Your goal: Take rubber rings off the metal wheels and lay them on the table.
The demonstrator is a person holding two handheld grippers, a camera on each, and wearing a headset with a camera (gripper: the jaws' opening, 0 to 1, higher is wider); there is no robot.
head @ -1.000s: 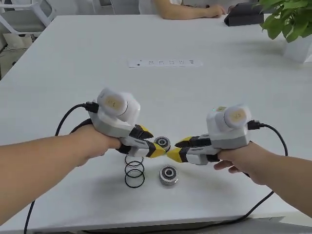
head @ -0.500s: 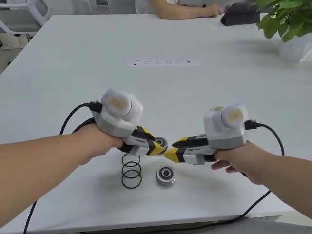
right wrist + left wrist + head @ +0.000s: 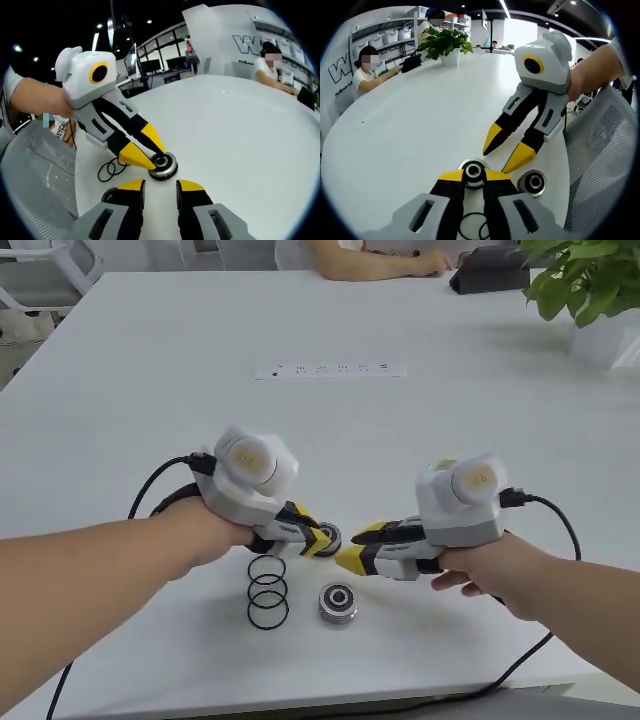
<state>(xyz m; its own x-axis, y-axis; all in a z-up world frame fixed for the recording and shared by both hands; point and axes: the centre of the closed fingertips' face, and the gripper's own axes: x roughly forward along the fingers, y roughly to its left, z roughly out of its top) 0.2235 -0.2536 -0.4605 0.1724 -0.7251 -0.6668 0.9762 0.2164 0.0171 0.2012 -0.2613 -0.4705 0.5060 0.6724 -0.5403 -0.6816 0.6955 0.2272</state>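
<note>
My left gripper (image 3: 322, 539) is shut on a small metal wheel (image 3: 329, 536), holding it just above the table; its yellow tips clamp the wheel (image 3: 472, 170) on both sides. My right gripper (image 3: 352, 547) stands open right beside that wheel, its tips close to the wheel but with nothing between them (image 3: 161, 187). In the right gripper view the left gripper (image 3: 156, 156) grips the wheel (image 3: 163, 165) just ahead. A second metal wheel (image 3: 338, 602) lies flat on the table below the grippers. Three black rubber rings (image 3: 267, 591) lie in a row to its left.
A white power strip (image 3: 329, 370) lies mid-table. A potted plant (image 3: 585, 285) stands at the far right corner. A person's arm and a dark case (image 3: 493, 276) are at the far edge. Black cables (image 3: 150, 490) trail from both grippers.
The view has drifted slightly. The right gripper's tips have edged a little closer to the wheel held by the left gripper; the rings and second wheel have stayed put.
</note>
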